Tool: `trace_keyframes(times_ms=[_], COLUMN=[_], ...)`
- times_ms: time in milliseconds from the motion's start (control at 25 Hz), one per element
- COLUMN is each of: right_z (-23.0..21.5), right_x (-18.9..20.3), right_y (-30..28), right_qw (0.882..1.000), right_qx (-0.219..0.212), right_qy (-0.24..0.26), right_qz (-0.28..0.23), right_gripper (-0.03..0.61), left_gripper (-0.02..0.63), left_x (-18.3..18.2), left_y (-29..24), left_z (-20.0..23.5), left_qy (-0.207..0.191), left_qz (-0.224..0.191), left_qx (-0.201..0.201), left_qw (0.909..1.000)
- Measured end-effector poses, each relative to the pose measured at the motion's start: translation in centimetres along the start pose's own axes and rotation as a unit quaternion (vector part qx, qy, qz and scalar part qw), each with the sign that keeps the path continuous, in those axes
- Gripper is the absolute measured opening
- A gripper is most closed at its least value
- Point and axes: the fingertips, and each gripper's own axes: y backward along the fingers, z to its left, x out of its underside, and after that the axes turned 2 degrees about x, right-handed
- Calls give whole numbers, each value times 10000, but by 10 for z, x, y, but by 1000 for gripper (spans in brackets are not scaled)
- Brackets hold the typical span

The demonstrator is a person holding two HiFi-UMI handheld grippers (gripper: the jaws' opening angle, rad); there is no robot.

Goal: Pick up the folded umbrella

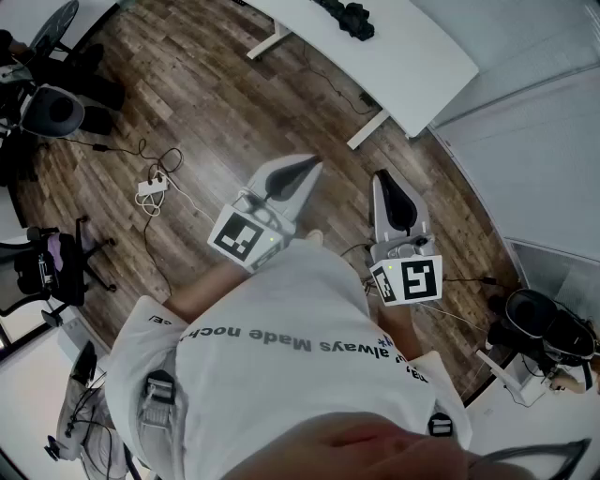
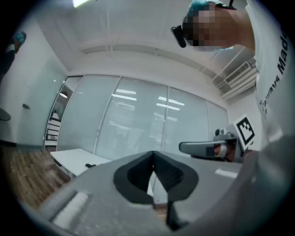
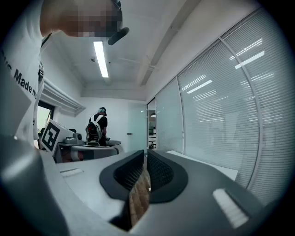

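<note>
Across frame: wood floor [image 1: 216,94]. Top centre: white surface [image 1: 412,52], with dark bundle, seemingly folded umbrella [image 1: 354,17], lying near its upper edge. Mid-frame: left hand-held gripper [image 1: 312,165] and right hand-held gripper [image 1: 385,178], level, jaws closed together, empty, well apart from umbrella.

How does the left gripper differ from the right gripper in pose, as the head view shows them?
The left gripper slants toward the right one; the right gripper points straight ahead. The left gripper's marker cube sits turned like a diamond; the right gripper's marker cube sits nearly square. Both have shut, empty jaws.
</note>
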Motion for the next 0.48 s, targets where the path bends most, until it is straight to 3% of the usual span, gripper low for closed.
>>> trace_keyframes(times_ms=[480], right_z=[0], right_x=[4], right_y=[-31], right_qw=[9998], right_qx=[170], right_qy=[-75], right_qz=[-98], right_gripper=[23], left_gripper=[3], left_x=[5], left_y=[2], left_z=[34], left_qy=[55], left_qz=[-53], left_qx=[47], left_qw=[10000])
